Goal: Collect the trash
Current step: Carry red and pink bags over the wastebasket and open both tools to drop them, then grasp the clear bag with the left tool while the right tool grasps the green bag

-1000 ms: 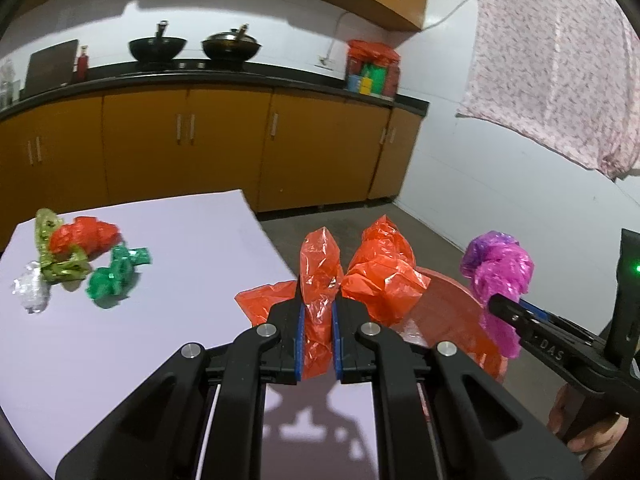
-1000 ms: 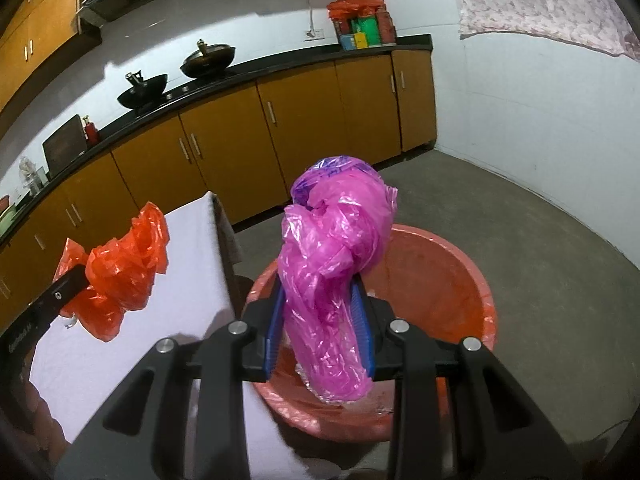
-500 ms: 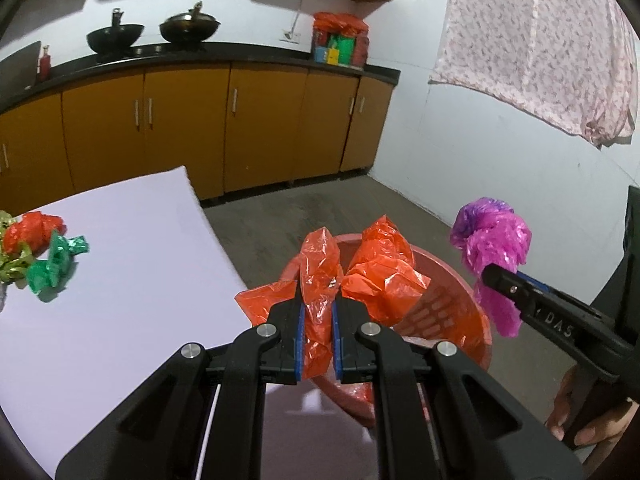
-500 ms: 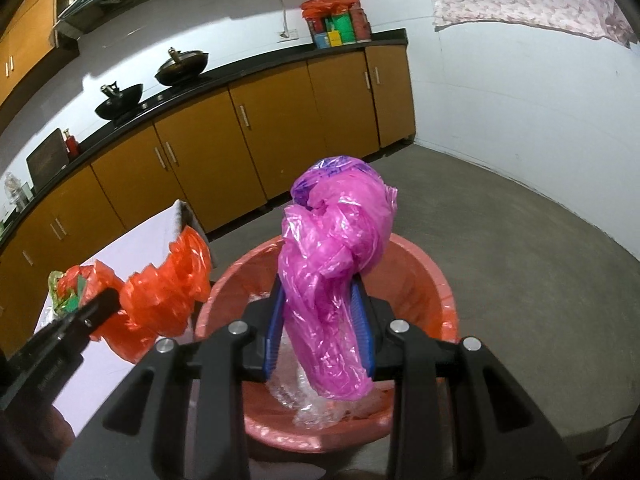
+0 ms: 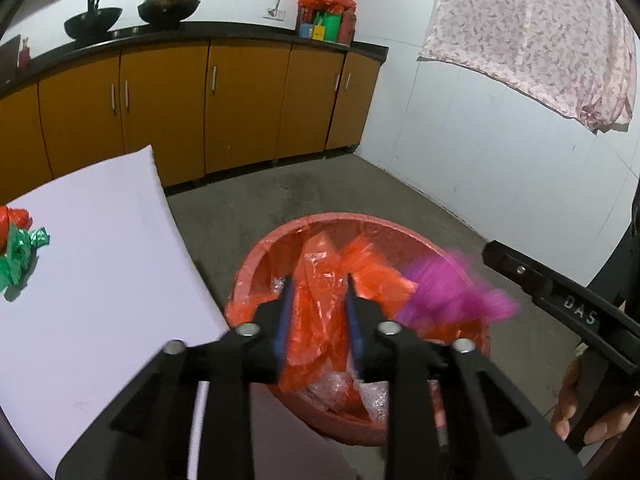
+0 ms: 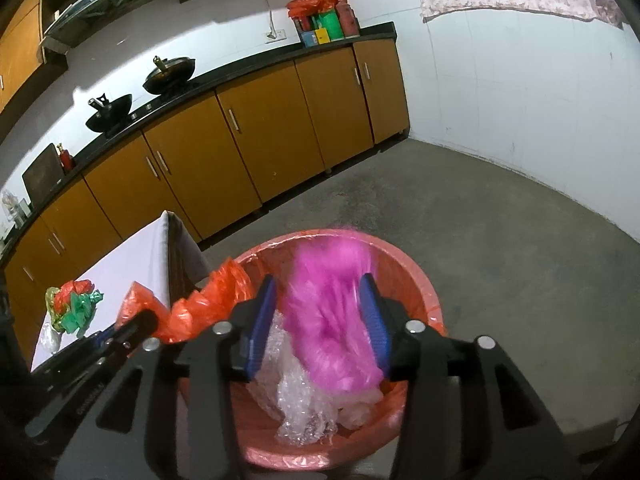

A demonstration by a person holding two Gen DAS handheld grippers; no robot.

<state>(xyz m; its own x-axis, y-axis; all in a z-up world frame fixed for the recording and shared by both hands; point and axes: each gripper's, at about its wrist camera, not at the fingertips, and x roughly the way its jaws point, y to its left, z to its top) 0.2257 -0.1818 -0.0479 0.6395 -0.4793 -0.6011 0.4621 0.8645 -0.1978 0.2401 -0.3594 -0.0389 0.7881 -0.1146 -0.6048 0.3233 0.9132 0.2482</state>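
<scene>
My left gripper [image 5: 318,280] hangs over the red basket [image 5: 256,256] and its jaws are opening. A crumpled orange plastic bag [image 5: 320,312] sits loosely between the blue pads. My right gripper [image 6: 319,278] is also above the basket [image 6: 424,292], jaws opening, and a pink plastic bag [image 6: 328,320] is blurred as it slips down between them. In the left wrist view the pink bag [image 5: 448,292] streaks below the right gripper [image 5: 496,252]. In the right wrist view the left gripper [image 6: 148,318] and the orange bag [image 6: 208,308] show at the lower left.
Clear bubble wrap [image 6: 304,400] lies in the basket. The white table [image 5: 100,260] stands left of it, with green and red wrappers [image 5: 20,256] near its far left. Brown cabinets [image 5: 240,100] line the back wall. A hand [image 5: 580,400] holds the right tool.
Both grippers moved forward and down over the basket. Their jaws have spread, the pink bag is dropping out of the right one, and the orange bag has loosened in the left.
</scene>
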